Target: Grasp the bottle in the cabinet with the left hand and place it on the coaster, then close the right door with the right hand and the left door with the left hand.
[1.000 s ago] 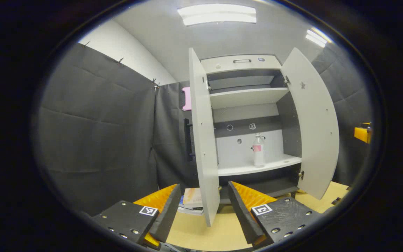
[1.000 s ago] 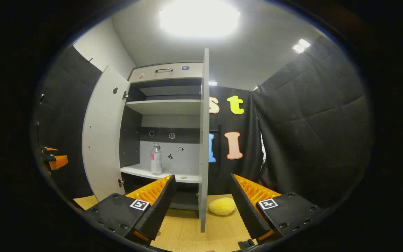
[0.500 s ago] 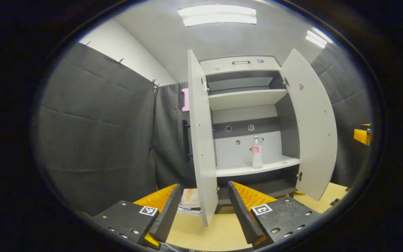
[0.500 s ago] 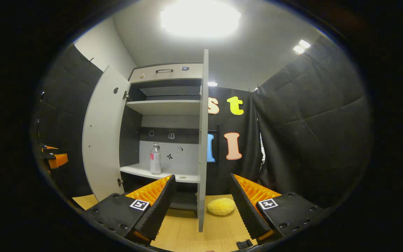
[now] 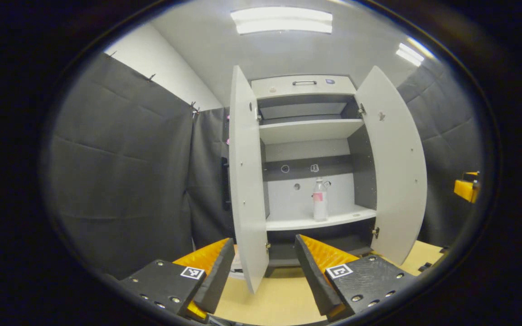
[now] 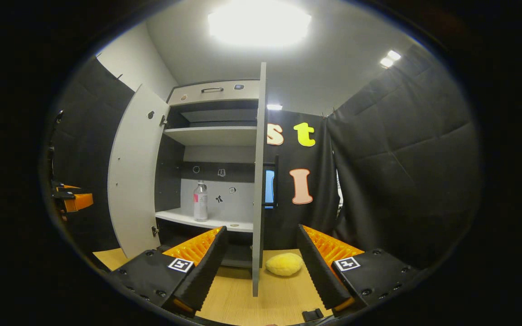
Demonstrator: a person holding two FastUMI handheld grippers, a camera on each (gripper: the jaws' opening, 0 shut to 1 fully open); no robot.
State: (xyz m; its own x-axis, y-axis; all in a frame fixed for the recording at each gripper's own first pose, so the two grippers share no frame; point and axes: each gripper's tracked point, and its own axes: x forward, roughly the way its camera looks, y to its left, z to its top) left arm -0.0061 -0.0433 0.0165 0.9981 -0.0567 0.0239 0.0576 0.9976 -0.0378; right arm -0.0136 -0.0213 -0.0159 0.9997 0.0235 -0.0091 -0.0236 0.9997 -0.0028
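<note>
Left claw [image 5: 264,271] swung slightly right.

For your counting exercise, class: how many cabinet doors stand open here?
2. The left door swings out at the cabinet's left side, the right door at its right. Both are fully open, with the bottle on the shelf between them.

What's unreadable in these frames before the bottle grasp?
- Bottle: label and cap too small to make out in the left gripper view; same in the right gripper view.
- Small marks on the cabinet's back panel: too small to identify.
- Table under the left door: partly hidden by that door and the left gripper.
- Yellow soft object: its left end hidden behind the right door's edge.
</note>
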